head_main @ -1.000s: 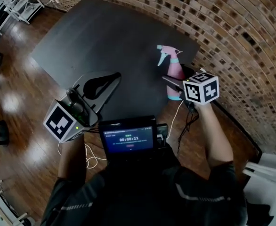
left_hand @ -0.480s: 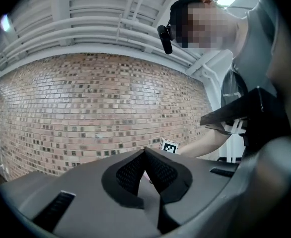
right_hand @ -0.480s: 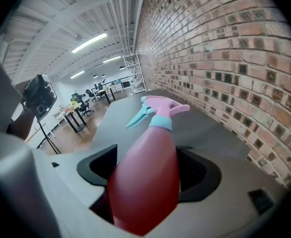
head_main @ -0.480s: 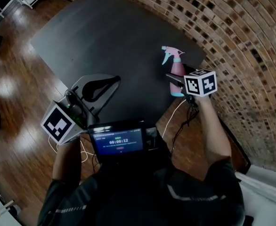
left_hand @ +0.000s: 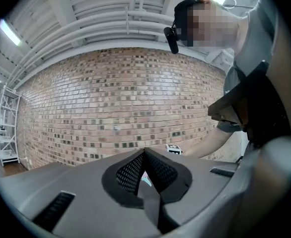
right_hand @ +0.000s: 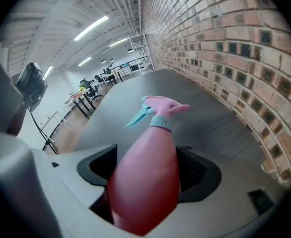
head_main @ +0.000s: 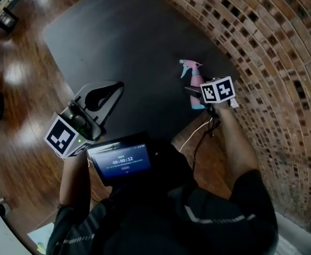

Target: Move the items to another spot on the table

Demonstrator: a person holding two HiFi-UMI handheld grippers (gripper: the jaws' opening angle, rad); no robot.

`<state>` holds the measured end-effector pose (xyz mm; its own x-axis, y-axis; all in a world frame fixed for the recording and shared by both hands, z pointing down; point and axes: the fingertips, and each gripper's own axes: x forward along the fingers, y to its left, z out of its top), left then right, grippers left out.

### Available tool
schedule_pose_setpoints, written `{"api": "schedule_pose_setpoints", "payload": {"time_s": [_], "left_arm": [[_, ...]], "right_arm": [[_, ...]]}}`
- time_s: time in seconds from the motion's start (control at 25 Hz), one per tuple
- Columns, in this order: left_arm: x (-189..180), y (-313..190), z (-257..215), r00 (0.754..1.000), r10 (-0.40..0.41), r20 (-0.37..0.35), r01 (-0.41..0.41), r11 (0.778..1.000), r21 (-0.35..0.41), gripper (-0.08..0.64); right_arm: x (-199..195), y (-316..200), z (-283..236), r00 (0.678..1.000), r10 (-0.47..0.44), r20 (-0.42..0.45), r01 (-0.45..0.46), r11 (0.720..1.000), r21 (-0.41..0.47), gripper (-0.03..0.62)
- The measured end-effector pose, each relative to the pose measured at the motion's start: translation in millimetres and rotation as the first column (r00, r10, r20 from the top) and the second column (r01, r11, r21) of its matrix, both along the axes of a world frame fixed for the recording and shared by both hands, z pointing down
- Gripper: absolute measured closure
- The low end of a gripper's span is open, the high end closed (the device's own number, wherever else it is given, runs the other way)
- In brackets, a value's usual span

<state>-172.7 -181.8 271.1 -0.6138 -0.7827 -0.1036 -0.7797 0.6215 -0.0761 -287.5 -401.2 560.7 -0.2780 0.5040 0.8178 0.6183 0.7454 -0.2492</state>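
Observation:
A pink spray bottle (head_main: 194,84) with a pale blue trigger and collar stands out near the right edge of the dark table (head_main: 134,41). My right gripper (head_main: 193,92) is shut on its body. In the right gripper view the bottle (right_hand: 148,182) fills the gap between the jaws of that gripper (right_hand: 150,175), nozzle pointing away over the table. My left gripper (head_main: 114,87) hovers over the table's near edge, shut with nothing in it. In the left gripper view the tips of that gripper (left_hand: 145,155) meet, aimed at the brick wall.
A brick wall (head_main: 261,36) runs close along the table's right side. Wooden floor (head_main: 17,89) lies to the left. A small screen (head_main: 121,161) sits at the person's chest, and cables (head_main: 198,137) hang below the right gripper.
The head view has swung, so the table sits higher in the frame. The right gripper still holds the bottle near the table's right edge. The left gripper stays shut.

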Motion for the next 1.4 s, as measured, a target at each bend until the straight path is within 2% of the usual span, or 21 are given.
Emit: {"api": "schedule_pose_setpoints", "payload": {"time_s": [0.2, 0.44, 0.76, 0.96, 1.24, 1.4], "left_arm": [[-11.2, -9.8, 21.5, 0.993, -0.081, -0.086, 0.080, 0.997, -0.008, 0.563], [-25.8, -6.7, 45.0, 0.978, -0.166, -0.127, 0.166, 0.986, -0.012, 0.563], [-43.6, -18.3, 51.1, 0.972, -0.192, -0.132, 0.192, 0.981, -0.016, 0.563], [-48.5, -18.9, 55.3, 0.966, -0.213, -0.145, 0.212, 0.977, -0.025, 0.563], [-44.1, -17.7, 52.5, 0.962, -0.221, -0.159, 0.218, 0.975, -0.036, 0.563], [-37.7, -13.9, 48.5, 0.964, -0.211, -0.159, 0.208, 0.977, -0.039, 0.563]], "right_arm": [[-25.7, -19.6, 42.3, 0.996, -0.040, -0.074, 0.043, 0.999, 0.030, 0.210], [-45.1, -22.7, 76.2, 0.987, -0.096, -0.131, 0.101, 0.994, 0.038, 0.210], [-57.3, -19.7, 100.1, 0.967, -0.169, -0.189, 0.183, 0.982, 0.055, 0.207], [-53.5, -17.7, 106.5, 0.940, -0.195, -0.281, 0.222, 0.973, 0.065, 0.204], [-55.4, -18.0, 113.0, 0.920, -0.178, -0.348, 0.226, 0.969, 0.102, 0.198], [-56.6, -18.9, 114.8, 0.922, -0.166, -0.349, 0.218, 0.969, 0.118, 0.192]]}}
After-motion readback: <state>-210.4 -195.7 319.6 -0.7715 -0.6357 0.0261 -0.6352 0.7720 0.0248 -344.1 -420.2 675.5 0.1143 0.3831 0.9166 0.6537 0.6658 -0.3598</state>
